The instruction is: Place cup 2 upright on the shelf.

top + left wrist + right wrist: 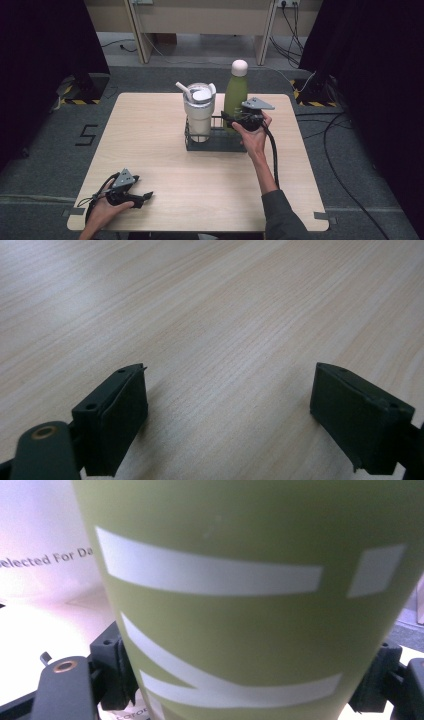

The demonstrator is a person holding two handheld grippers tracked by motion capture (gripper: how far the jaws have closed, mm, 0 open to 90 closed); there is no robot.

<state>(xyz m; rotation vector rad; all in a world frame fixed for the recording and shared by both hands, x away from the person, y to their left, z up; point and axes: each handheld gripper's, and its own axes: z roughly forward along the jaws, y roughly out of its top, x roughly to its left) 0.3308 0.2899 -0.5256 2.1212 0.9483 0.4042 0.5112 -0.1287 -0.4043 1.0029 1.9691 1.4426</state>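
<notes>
A green bottle (236, 95) with a white cap stands upright, its lower part in the right side of a black wire rack (215, 145). My right gripper (231, 120) is shut on the bottle's body, coming in from the right. In the right gripper view the green bottle (240, 605) with its white stripes sits between the two jaws of the right gripper (247, 680). I cannot tell whether the bottle's base rests on the rack's floor. My left gripper (142, 197) lies low at the table's front left, open. In its own view the left gripper (230, 405) has only bare wood between its jaws.
A white tumbler (198, 112) with a lid and straw stands in the rack's left side, close beside the bottle; the tumbler (40, 555) shows printed lettering. The rack sits at the back middle of the light wooden table (200, 190). Cables lie on the floor to the right.
</notes>
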